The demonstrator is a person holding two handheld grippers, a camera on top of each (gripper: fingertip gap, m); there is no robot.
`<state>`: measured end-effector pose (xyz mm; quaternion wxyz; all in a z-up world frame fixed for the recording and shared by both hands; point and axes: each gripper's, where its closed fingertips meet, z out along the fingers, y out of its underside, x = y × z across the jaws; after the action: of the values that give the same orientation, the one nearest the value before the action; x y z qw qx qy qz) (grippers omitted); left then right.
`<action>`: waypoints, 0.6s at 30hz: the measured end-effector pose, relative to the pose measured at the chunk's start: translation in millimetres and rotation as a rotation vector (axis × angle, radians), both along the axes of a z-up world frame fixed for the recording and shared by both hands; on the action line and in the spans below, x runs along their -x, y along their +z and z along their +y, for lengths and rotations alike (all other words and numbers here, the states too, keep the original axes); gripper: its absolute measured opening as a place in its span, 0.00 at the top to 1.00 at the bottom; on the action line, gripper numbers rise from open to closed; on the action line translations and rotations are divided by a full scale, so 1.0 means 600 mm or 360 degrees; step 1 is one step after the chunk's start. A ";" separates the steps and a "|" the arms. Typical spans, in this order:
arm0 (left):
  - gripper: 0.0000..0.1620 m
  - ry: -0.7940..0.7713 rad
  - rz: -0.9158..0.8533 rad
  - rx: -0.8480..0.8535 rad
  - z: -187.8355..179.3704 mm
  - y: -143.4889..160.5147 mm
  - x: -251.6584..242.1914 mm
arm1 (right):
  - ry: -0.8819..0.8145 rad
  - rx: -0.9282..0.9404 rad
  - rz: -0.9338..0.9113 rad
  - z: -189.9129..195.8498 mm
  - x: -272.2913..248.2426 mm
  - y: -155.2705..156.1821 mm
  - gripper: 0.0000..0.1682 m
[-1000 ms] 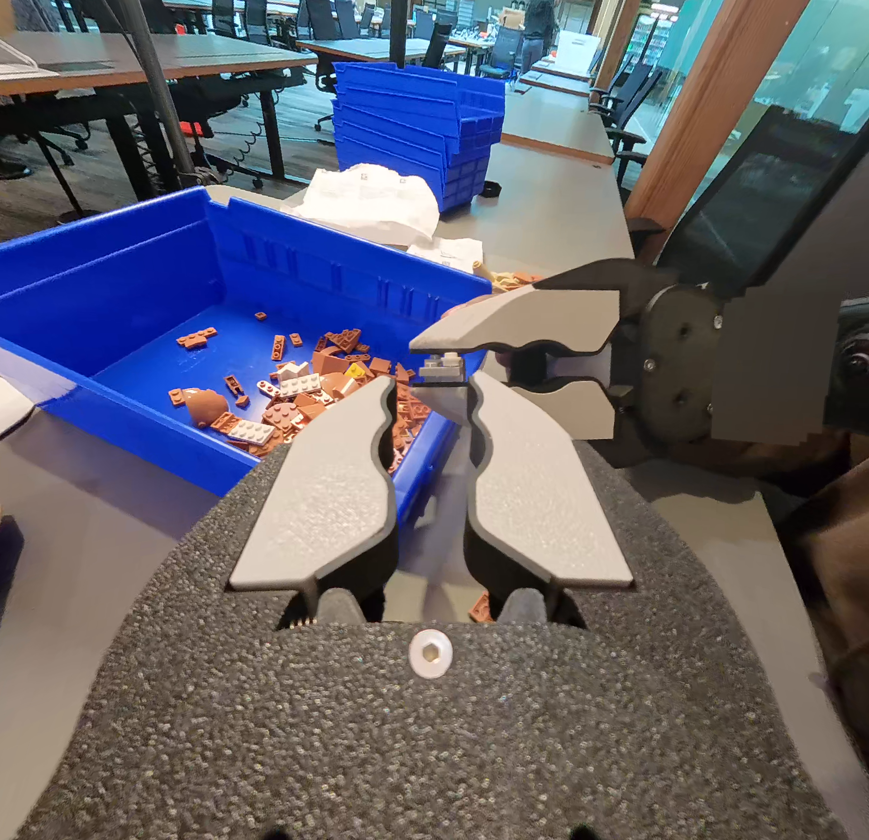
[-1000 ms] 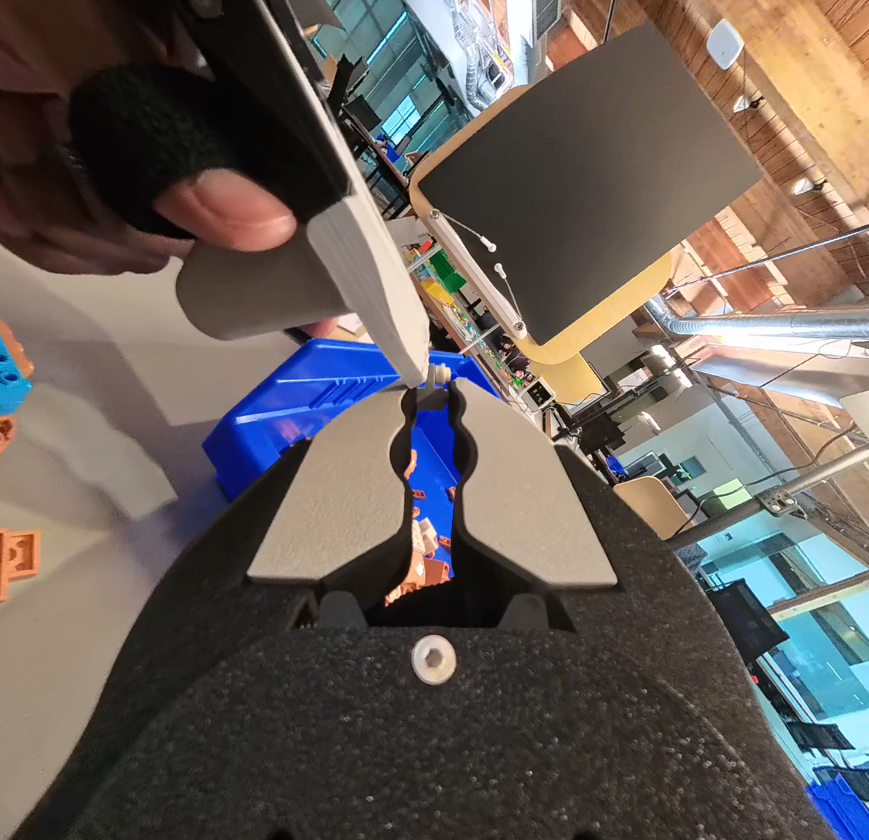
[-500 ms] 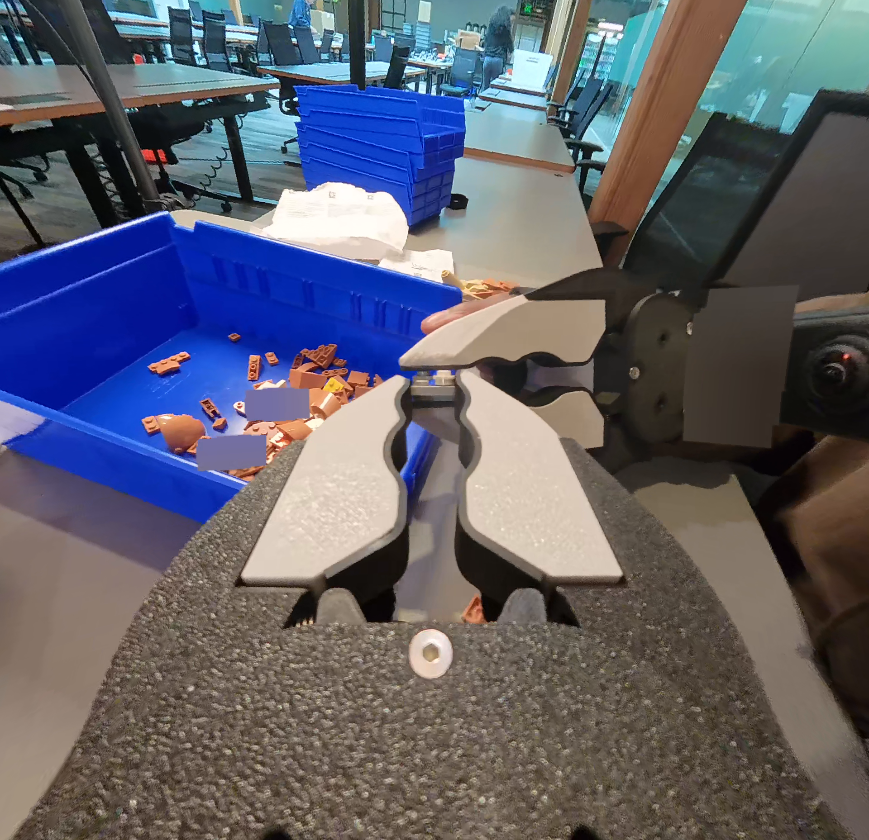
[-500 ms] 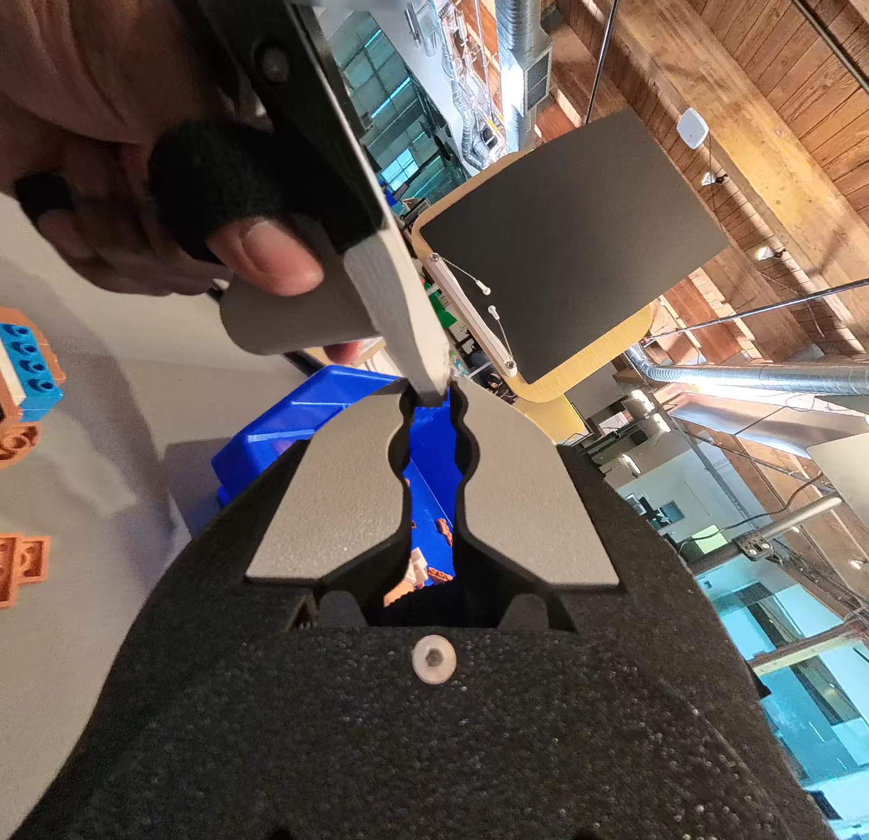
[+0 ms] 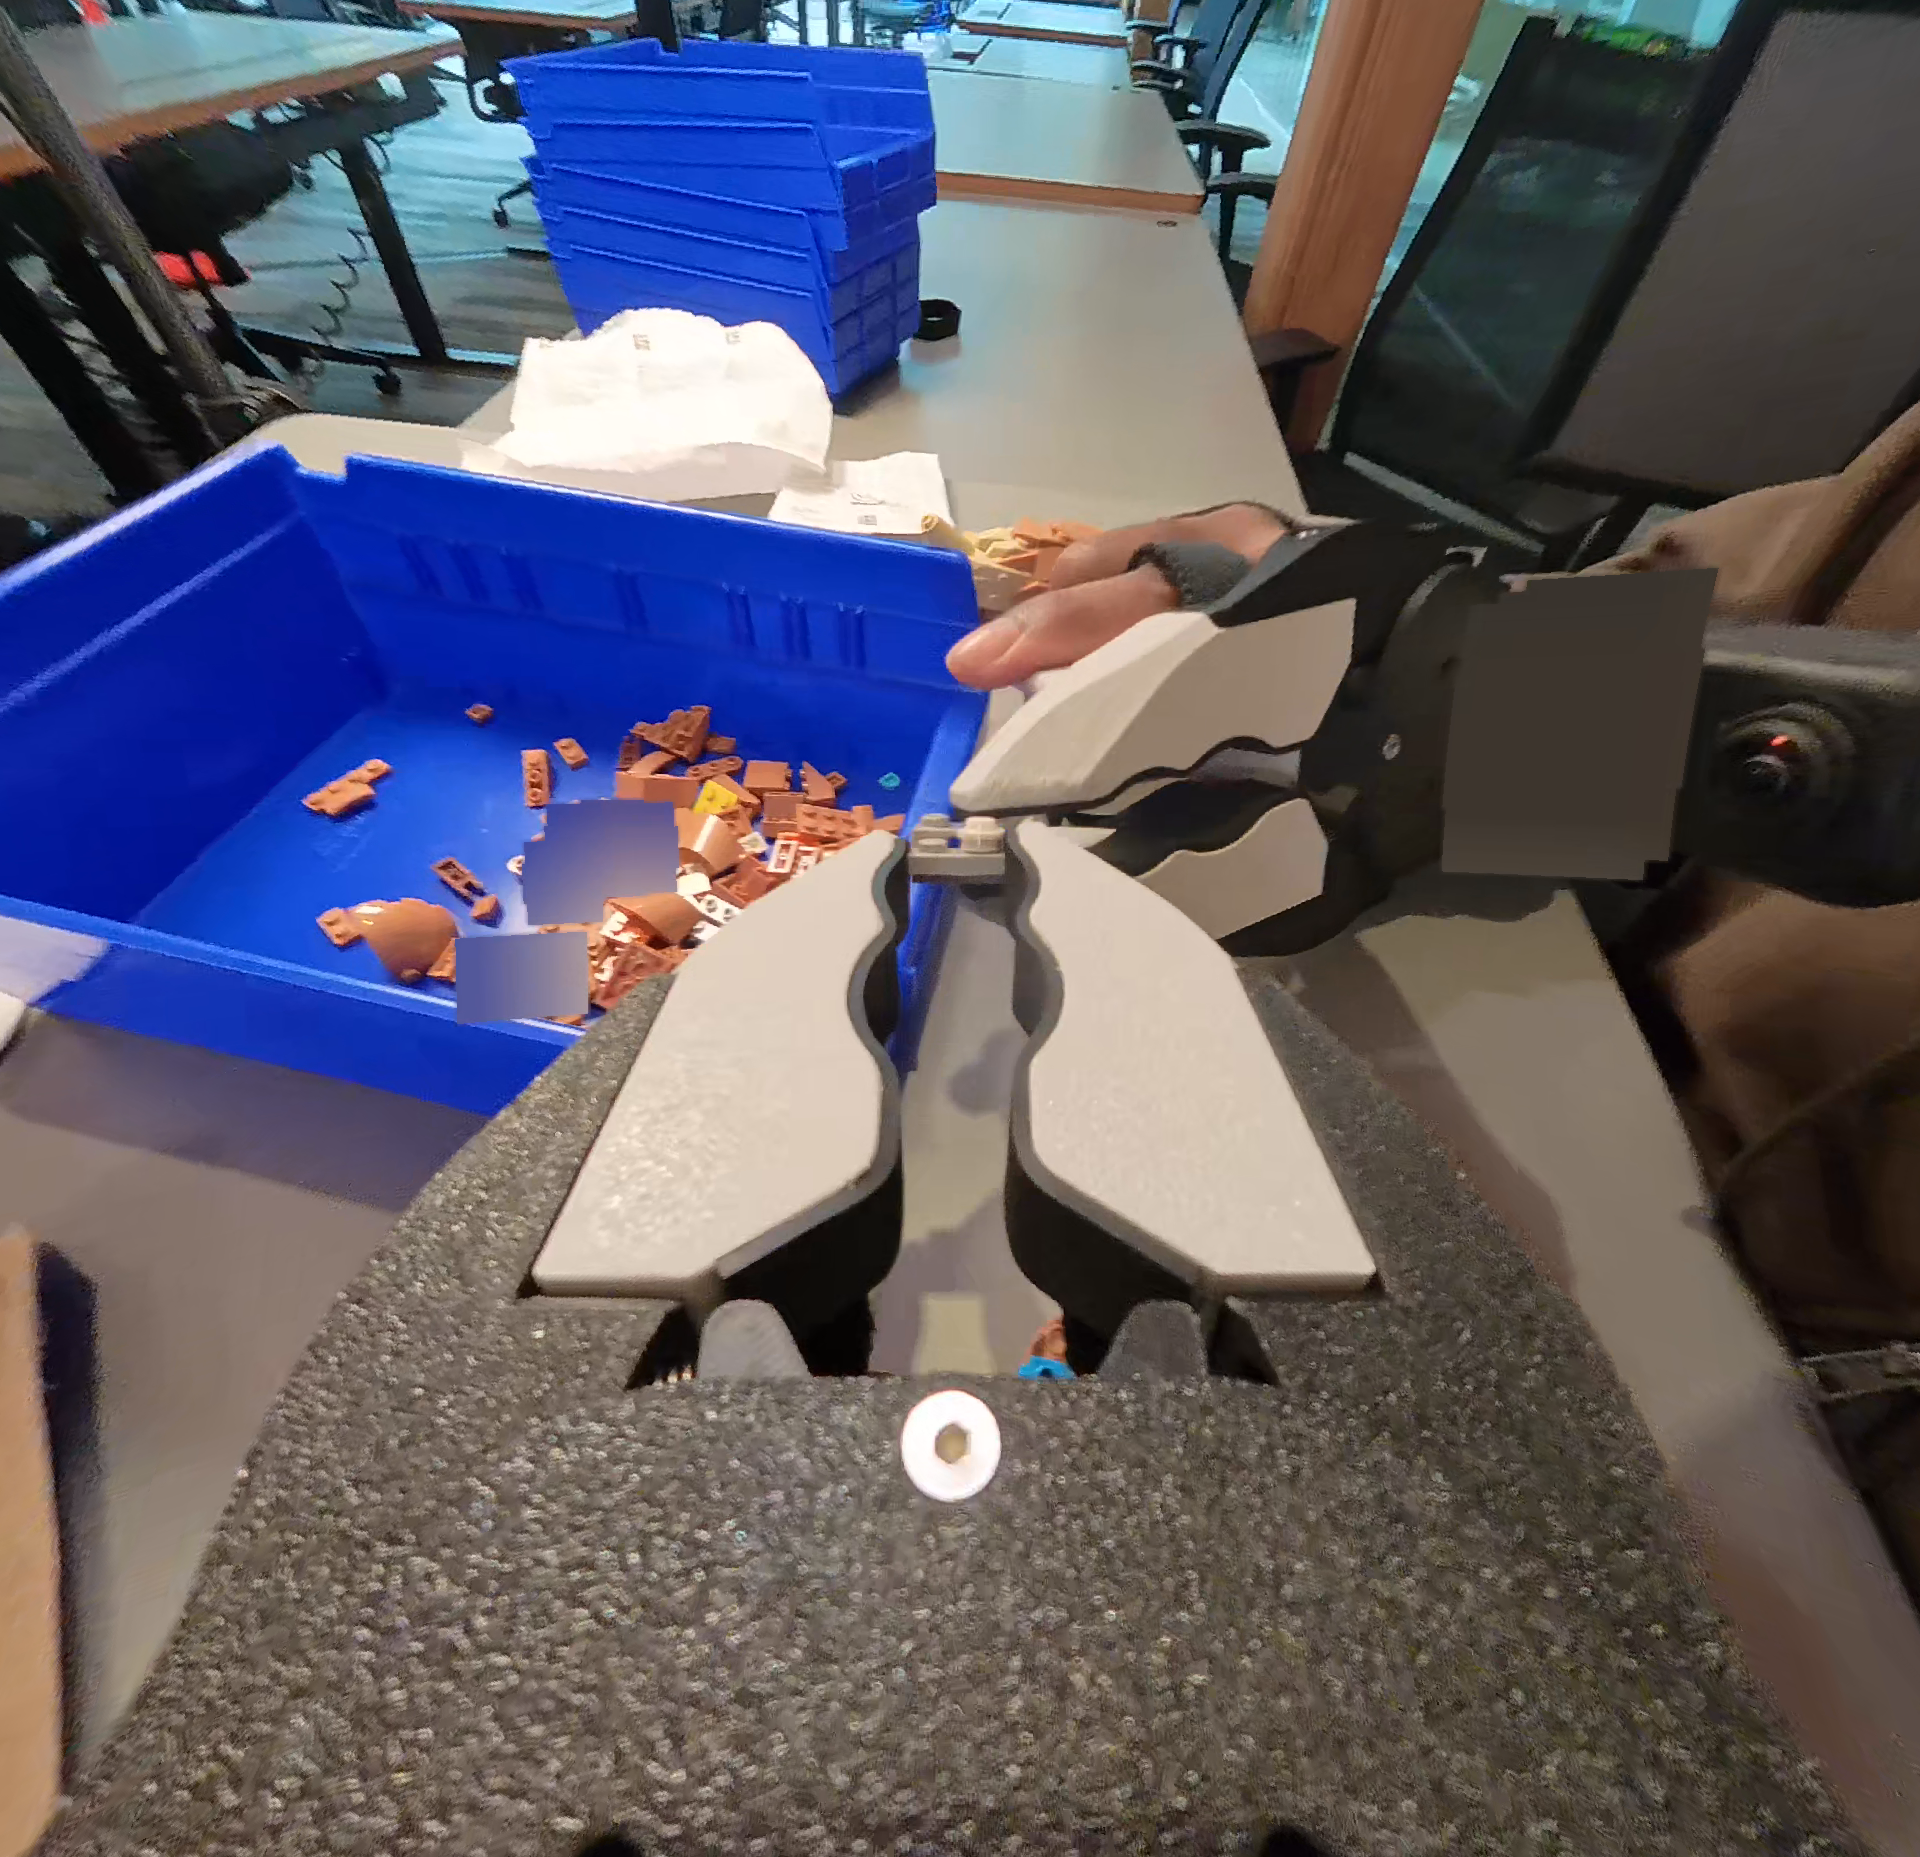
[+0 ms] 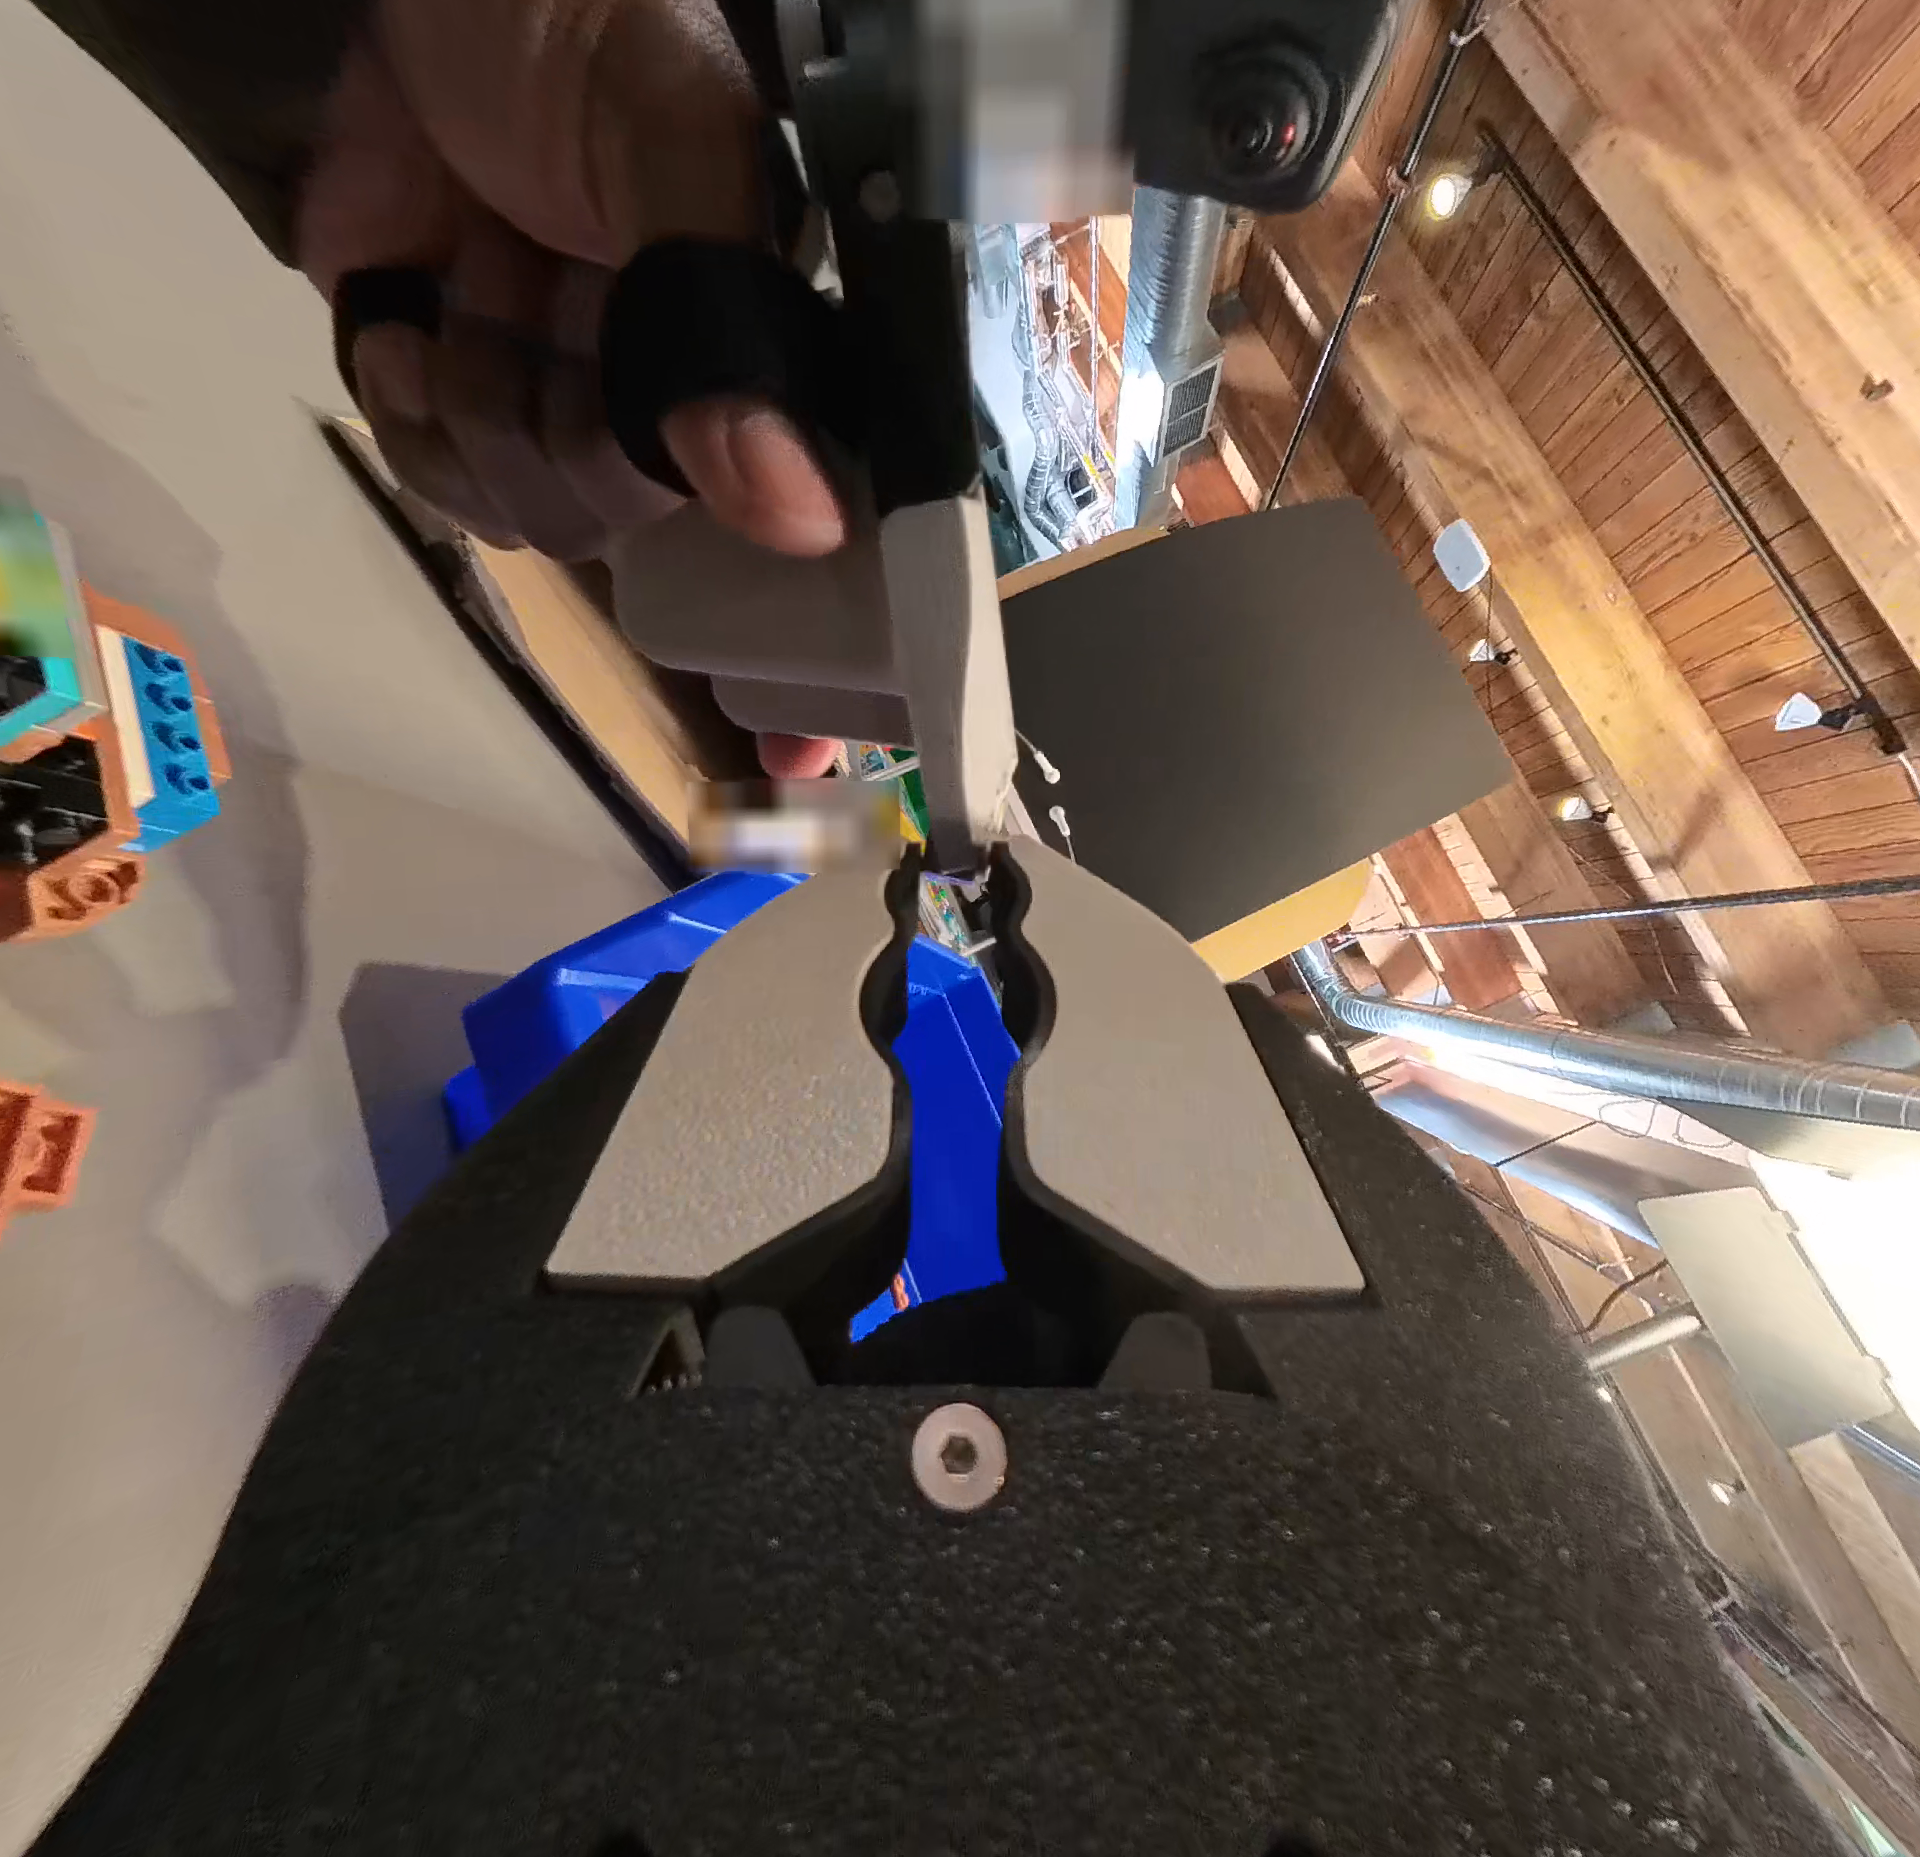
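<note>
Two grippers meet tip to tip beside the blue bin point(image 5: 644, 602). Left gripper point(image 5: 958, 857) pinches a small grey studded plate point(image 5: 958, 851). Right gripper point(image 6: 954, 867) tips press against the left's finger; whether it grips anything is unclear.

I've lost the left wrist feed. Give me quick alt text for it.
The left gripper pinches a small grey plate at its fingertips, above the near wall of a blue bin of mostly brown bricks. The right gripper comes in from the right, its upper finger tip just over the plate.
</note>
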<state>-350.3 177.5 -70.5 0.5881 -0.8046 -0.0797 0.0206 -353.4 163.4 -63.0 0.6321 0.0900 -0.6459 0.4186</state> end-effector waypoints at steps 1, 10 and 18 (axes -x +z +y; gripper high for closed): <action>0.90 -0.0011 -0.0040 -0.0012 0.000 0.000 -0.001 | -0.0003 0.0006 0.0003 0.000 0.000 0.000 0.93; 0.85 -0.0010 -0.0216 -0.0147 0.004 0.007 0.003 | -0.0072 0.0228 -0.0156 0.009 0.011 0.009 0.93; 0.84 -0.0041 -0.0358 -0.0272 0.007 0.011 0.004 | -0.0104 0.0328 -0.0182 0.012 0.012 0.014 0.94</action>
<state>-352.5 181.7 -64.1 0.6421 -0.7497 -0.1363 -0.0840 -360.8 170.7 -54.4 0.6135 -0.0205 -0.6370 0.4664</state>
